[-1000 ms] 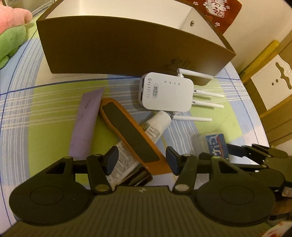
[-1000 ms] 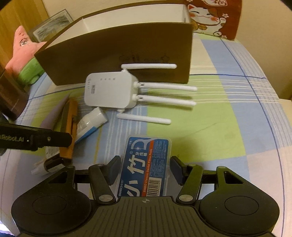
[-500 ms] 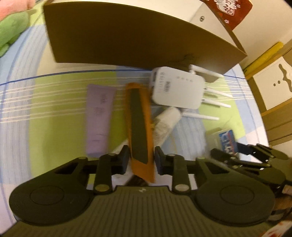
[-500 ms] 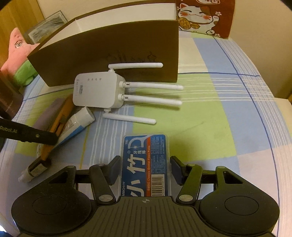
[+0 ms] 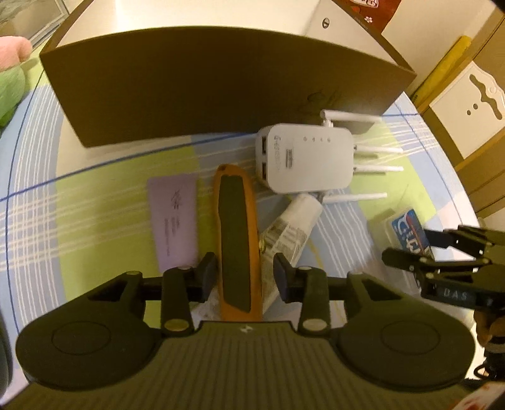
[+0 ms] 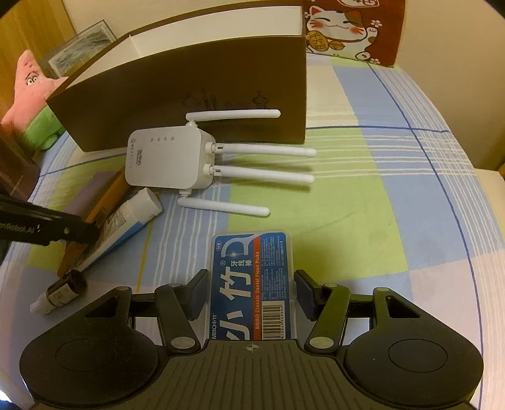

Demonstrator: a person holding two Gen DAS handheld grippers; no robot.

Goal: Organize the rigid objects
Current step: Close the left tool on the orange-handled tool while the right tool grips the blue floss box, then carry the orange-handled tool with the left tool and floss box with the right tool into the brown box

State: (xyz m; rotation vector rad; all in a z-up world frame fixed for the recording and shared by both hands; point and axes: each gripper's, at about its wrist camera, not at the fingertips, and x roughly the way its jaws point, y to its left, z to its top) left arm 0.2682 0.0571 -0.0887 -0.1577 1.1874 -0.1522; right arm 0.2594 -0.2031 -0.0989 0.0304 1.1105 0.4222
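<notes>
An orange foot file (image 5: 238,239) with a black strip lies between the fingers of my left gripper (image 5: 244,277); the jaws stand a little wider than the file, with small gaps on both sides. A clear blue-labelled dental floss pick box (image 6: 252,284) lies between the open fingers of my right gripper (image 6: 251,295), apart from both pads. The box also shows in the left wrist view (image 5: 407,231). A white WiFi extender (image 5: 304,157) with several antennas lies in front of the brown box (image 5: 221,88); it also shows in the right wrist view (image 6: 167,162).
A white tube (image 5: 290,227) lies partly under the file, next to a lilac tube (image 5: 175,217). A small dark bottle (image 6: 61,293) lies at the left. A pink and green plush (image 6: 31,94) and a lucky-cat bag (image 6: 347,28) stand at the back on the checked cloth (image 6: 363,189).
My left gripper closed in around the orange file, then its jaws widened slightly. The file has turned to lie straight along the gripper. My right gripper stays over the floss box.
</notes>
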